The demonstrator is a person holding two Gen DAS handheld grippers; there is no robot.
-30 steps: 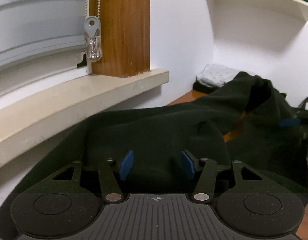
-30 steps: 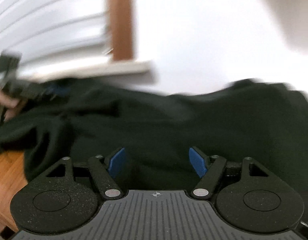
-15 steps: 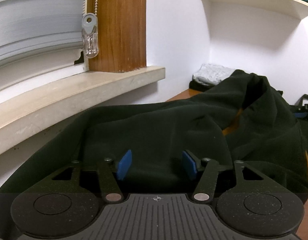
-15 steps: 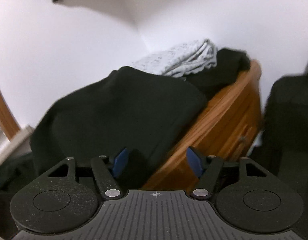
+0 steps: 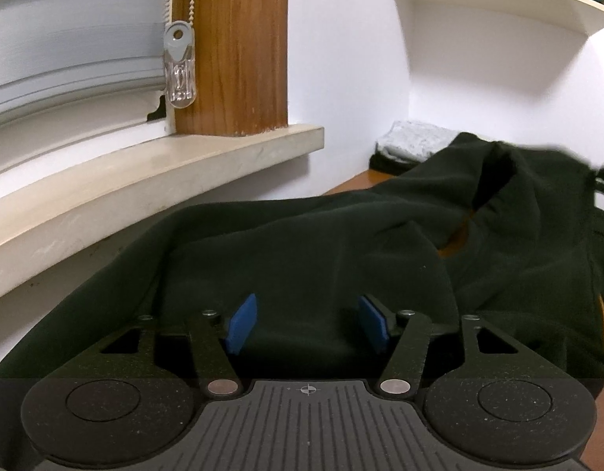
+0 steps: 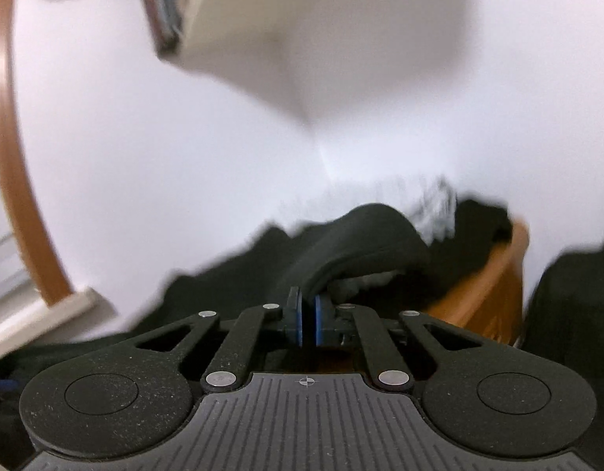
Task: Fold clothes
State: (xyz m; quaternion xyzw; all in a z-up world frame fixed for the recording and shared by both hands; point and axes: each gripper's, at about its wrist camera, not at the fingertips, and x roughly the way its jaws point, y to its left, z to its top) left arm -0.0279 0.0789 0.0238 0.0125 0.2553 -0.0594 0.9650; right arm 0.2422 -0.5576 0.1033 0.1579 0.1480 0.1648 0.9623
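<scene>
A black garment (image 5: 321,243) lies spread over the wooden table (image 5: 353,184) below the window sill. My left gripper (image 5: 308,324) rests low over its near part, open, with cloth lying beneath and between the blue pads (image 5: 243,324) but not pinched. In the right wrist view the picture is blurred by motion. My right gripper (image 6: 308,322) has its jaws closing tight, and a raised fold of the black garment (image 6: 365,243) runs into the thin gap between the pads. The far side of the garment humps up towards the room's corner.
A beige sill (image 5: 184,172), a wooden window post (image 5: 239,47) and a clear blind-cord pull (image 5: 179,66) stand to the left. A folded grey-white cloth (image 5: 416,143) on a dark one sits in the corner. A shelf (image 5: 498,4) hangs above.
My right gripper swung from the window side towards the corner and went from open to shut on a fold of the garment. The garment's far side rose. My left gripper stayed put.
</scene>
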